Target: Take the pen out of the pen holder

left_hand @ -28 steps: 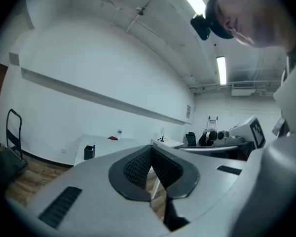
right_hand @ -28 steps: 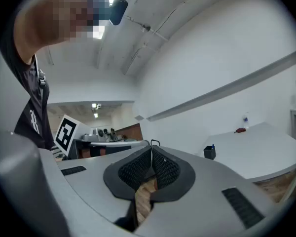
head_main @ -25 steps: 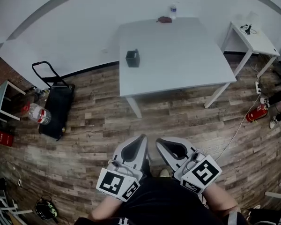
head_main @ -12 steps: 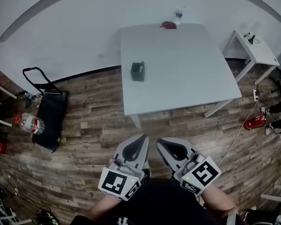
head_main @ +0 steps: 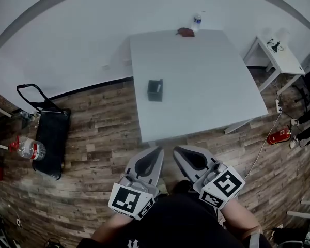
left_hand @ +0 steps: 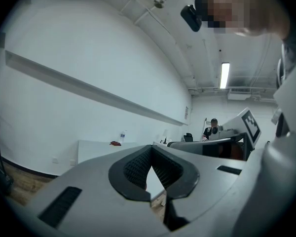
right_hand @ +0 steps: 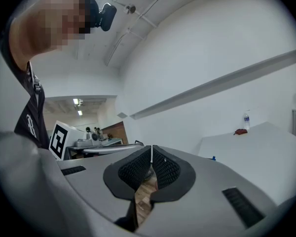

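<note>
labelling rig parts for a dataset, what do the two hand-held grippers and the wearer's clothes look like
The left hand-held gripper and right hand-held gripper are light grey tapered shells with black ribbed pads and a white cube bearing black square markers. The person wears a black top.

The white table (head_main: 212, 87) carries a dark pen holder (head_main: 155, 90), a bottle (head_main: 197, 21) and a reddish object (head_main: 185, 32).

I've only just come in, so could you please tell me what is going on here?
A person stands just short of a white table, holding a gripper in each hand close to the body. The left gripper and the right gripper both have their jaws shut on nothing. The pen holder sits untouched near the table's left edge, well ahead of both grippers. Any pen in it is too small to make out.
</note>
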A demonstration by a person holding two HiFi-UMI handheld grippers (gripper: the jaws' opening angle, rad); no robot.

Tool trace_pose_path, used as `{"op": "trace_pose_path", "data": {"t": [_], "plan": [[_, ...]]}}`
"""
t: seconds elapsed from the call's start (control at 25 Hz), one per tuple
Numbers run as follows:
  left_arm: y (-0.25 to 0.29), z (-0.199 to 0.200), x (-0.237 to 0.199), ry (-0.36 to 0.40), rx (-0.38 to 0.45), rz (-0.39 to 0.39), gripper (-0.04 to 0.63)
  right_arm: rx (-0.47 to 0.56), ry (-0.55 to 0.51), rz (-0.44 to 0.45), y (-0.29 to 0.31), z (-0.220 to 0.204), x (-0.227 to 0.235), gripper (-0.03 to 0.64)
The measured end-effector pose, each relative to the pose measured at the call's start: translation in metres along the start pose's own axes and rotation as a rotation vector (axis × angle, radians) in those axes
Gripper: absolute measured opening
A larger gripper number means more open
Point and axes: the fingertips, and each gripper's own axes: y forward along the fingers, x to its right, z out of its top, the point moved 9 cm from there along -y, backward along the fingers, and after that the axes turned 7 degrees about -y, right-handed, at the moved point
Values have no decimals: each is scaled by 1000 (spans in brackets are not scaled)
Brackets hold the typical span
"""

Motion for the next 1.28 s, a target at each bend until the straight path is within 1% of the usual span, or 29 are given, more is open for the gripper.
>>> {"op": "trace_pose_path", "data": {"t": [0.2,0.36,0.6,0.8,1.04,1.2,1.28], "plan": [[15,1,-20,-5,-8,6,6,-10,5,-13,21,-1,22,15],[35,1,-35,-3,-11,13,6,-29,2,-11,43,-4,52,15],[76,11,-67,10,-3,44,6,-90,-13,18,92,-7,110,15],[122,18,-97,5,-3,78,6,-148,-19,36,136,-14,169,15],[174,21,-126,-20,-34,128,6,-255,5,57,190,-44,239,17],[198,16,-144,-33,-56,157,6,-340,36,79,226,-82,278,19],[208,12,-153,-58,-93,182,6,-385,44,91,243,-103,294,41]]}}
